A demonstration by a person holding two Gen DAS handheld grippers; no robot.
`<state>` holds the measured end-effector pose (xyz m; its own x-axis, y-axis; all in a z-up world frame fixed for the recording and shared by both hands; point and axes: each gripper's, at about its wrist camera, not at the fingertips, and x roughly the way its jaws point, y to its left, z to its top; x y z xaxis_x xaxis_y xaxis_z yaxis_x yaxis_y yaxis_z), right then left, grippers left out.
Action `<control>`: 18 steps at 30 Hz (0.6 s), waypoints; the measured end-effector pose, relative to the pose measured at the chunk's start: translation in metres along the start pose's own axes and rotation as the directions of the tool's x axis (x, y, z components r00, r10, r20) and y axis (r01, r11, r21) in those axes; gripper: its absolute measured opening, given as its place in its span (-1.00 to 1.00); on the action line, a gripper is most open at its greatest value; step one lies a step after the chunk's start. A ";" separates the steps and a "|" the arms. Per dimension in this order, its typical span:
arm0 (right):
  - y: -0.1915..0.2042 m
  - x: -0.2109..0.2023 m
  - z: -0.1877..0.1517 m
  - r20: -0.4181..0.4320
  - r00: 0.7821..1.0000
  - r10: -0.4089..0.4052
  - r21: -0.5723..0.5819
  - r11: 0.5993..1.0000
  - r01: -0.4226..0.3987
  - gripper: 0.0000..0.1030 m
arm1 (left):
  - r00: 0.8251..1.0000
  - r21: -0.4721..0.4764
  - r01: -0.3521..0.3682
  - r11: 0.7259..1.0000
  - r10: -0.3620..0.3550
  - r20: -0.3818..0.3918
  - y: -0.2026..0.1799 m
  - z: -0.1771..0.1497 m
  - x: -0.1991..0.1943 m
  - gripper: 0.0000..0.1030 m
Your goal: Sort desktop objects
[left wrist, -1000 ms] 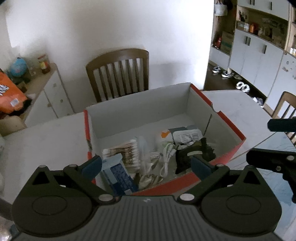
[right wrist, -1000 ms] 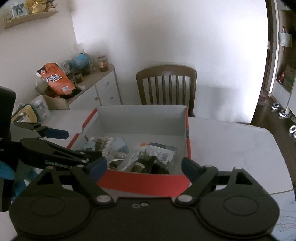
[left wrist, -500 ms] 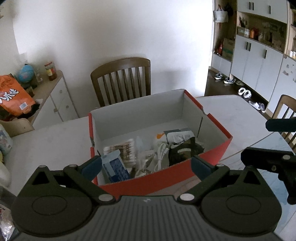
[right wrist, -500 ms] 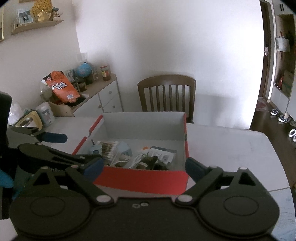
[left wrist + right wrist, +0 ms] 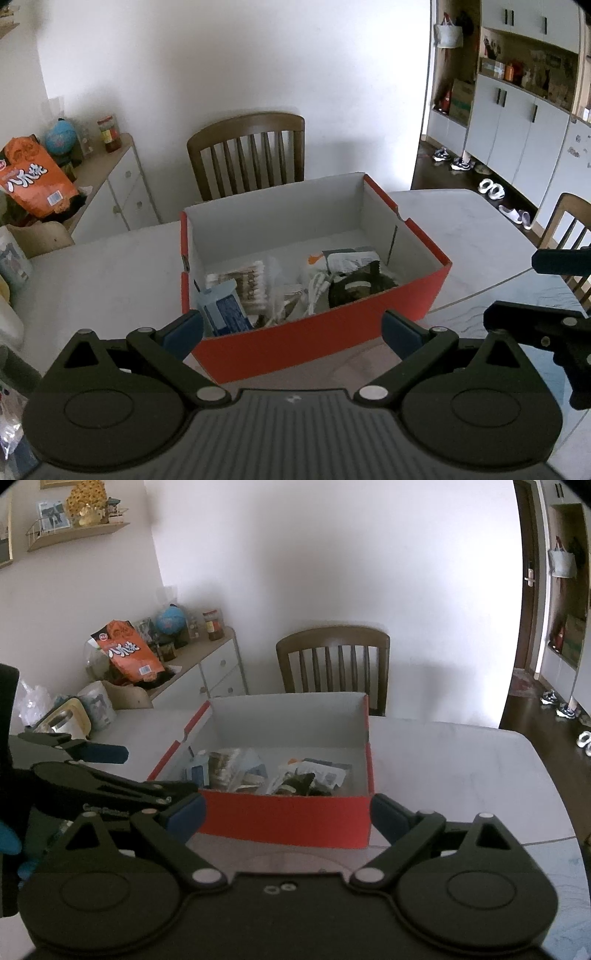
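A red cardboard box (image 5: 332,339) with a white inside stands on the white table (image 5: 92,273). It holds a cotton swab pack (image 5: 247,280), a blue-and-white packet (image 5: 225,310), a white cable (image 5: 317,288), a dark item (image 5: 354,288) and a white pouch (image 5: 351,258). My left gripper (image 5: 291,328) is open and empty, just in front of the box's near wall. My right gripper (image 5: 286,814) is open and empty, in front of the same box (image 5: 288,816). The left gripper also shows at the left of the right wrist view (image 5: 103,768).
A wooden chair (image 5: 247,155) stands behind the table. A white sideboard (image 5: 122,184) at the left carries an orange snack bag (image 5: 33,181), a globe and a jar. Another chair (image 5: 569,221) and white cupboards (image 5: 524,122) are at the right.
Both grippers have pulled back and up from the box, which now looks smaller and farther. Both stay open and empty.
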<state>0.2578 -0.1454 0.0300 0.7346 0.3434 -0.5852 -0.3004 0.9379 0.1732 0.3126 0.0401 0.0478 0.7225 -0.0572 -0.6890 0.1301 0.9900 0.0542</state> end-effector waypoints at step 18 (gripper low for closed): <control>-0.006 -0.010 -0.008 -0.014 1.000 0.000 0.009 1.000 0.000 0.86 | 0.999 0.021 -0.024 1.000 0.024 -0.024 -0.011 -0.008 0.004 1.00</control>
<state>0.2468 -0.1553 0.0283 0.7263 0.3429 -0.5958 -0.2953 0.9383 0.1800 0.3083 0.0304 0.0388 0.7091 -0.0301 -0.7044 0.1270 0.9882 0.0856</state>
